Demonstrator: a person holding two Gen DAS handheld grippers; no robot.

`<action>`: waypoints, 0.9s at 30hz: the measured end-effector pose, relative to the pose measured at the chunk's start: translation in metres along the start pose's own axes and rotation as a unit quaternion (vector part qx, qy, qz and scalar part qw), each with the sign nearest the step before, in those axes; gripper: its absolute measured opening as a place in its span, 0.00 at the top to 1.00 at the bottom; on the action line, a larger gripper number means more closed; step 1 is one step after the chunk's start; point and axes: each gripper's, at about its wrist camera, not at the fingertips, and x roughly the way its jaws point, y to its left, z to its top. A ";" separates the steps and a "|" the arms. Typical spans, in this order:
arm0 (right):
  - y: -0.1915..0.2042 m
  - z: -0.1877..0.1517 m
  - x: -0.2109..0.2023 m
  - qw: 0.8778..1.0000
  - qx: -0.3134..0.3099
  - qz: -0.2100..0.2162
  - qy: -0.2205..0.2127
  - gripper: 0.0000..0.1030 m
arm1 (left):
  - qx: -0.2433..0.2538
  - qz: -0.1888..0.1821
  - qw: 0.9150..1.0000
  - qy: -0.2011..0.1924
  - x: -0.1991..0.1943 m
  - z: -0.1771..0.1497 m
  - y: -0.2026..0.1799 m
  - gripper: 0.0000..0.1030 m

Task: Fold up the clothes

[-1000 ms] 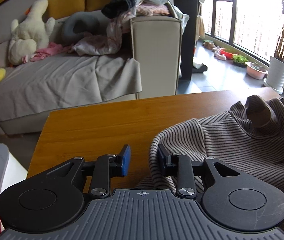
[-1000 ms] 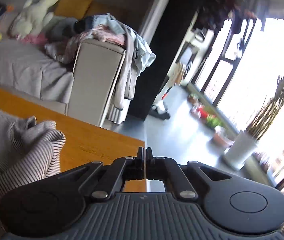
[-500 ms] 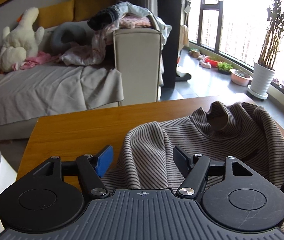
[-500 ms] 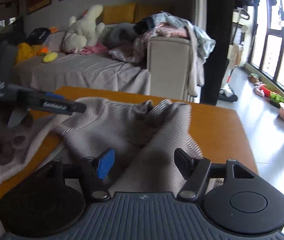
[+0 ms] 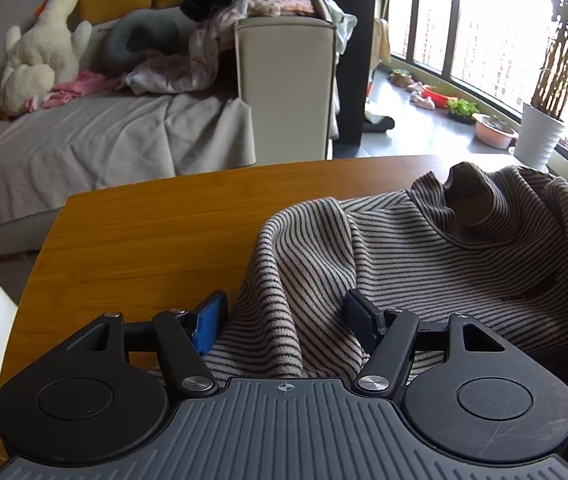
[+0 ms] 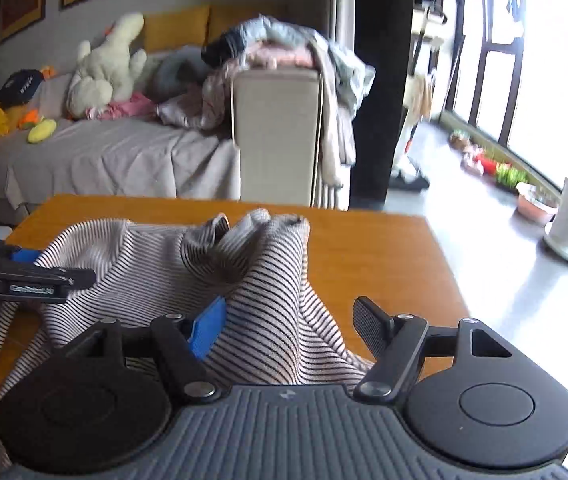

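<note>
Now, from the left wrist view, the left gripper (image 5: pixel 284 316) has its jaws wide apart, with a raised fold of the striped sweater (image 5: pixel 423 264) standing between them but not pinched. The sweater lies rumpled on the right part of the wooden table (image 5: pixel 144 240), with its collar toward the far edge. The left side of the table is bare, so there is room to spread out there. From the right wrist view, the right gripper (image 6: pixel 289 324) is spread wide too, around a hump of sweater (image 6: pixel 268 280) and holding nothing. If the jaws close on a thick bunch, the fold could come out crooked. The table's right edge is near, so cloth pulled that way might slip off.
</note>
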 end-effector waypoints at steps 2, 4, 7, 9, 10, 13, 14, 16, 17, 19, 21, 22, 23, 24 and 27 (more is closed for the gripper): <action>0.001 0.001 0.012 1.000 0.001 0.020 0.014 0.82 | 0.017 -0.004 1.000 -0.003 -0.001 0.001 0.000 0.73; 0.002 0.010 -0.009 0.999 -0.014 0.032 -0.037 0.88 | 0.041 0.026 0.999 -0.019 -0.009 0.005 0.004 0.93; -0.008 0.020 -0.019 0.996 -0.044 -0.003 -0.083 0.89 | 0.047 0.063 0.997 -0.025 -0.007 0.011 0.022 0.92; -0.023 0.022 -0.001 0.993 -0.060 -0.061 -0.076 0.89 | 0.048 0.083 0.995 -0.017 0.003 0.013 0.030 0.92; -0.032 0.018 0.011 0.995 -0.053 -0.066 -0.056 0.89 | 0.050 0.091 0.995 -0.012 0.009 0.012 0.033 0.92; -0.059 0.005 0.044 0.996 -0.031 -0.079 0.001 0.87 | 0.068 0.098 0.993 -0.017 0.014 0.006 0.031 0.87; -0.061 0.001 0.040 0.996 -0.028 -0.079 -0.004 0.81 | 0.070 0.098 0.992 -0.020 0.011 0.005 0.030 0.83; -0.065 -0.001 0.020 0.996 -0.017 -0.080 -0.023 0.72 | 0.062 0.087 0.994 -0.021 0.004 0.007 0.032 0.75; -0.068 -0.002 0.006 0.997 -0.008 -0.070 -0.034 0.68 | 0.049 0.078 0.996 -0.020 -0.002 0.008 0.035 0.69; -0.070 -0.005 -0.033 0.997 -0.003 -0.042 -0.059 0.63 | 0.021 0.057 0.998 -0.021 -0.015 0.010 0.040 0.54; -0.064 -0.013 -0.071 0.998 -0.016 0.006 -0.068 0.59 | -0.010 0.031 0.999 -0.030 -0.033 0.011 0.044 0.35; -0.056 -0.020 -0.086 0.997 -0.023 0.041 -0.057 0.59 | -0.018 0.021 0.999 -0.037 -0.042 0.009 0.043 0.24; -0.047 -0.026 -0.100 0.996 -0.030 0.077 -0.046 0.59 | -0.024 0.012 0.998 -0.049 -0.052 0.007 0.039 0.18; -0.038 -0.034 -0.113 0.993 -0.037 0.111 -0.034 0.59 | -0.024 0.004 0.998 -0.056 -0.059 0.005 0.033 0.17; 0.001 -0.062 -0.128 0.979 -0.065 0.191 0.007 0.55 | -0.027 -0.025 0.997 -0.073 -0.075 0.001 0.015 0.15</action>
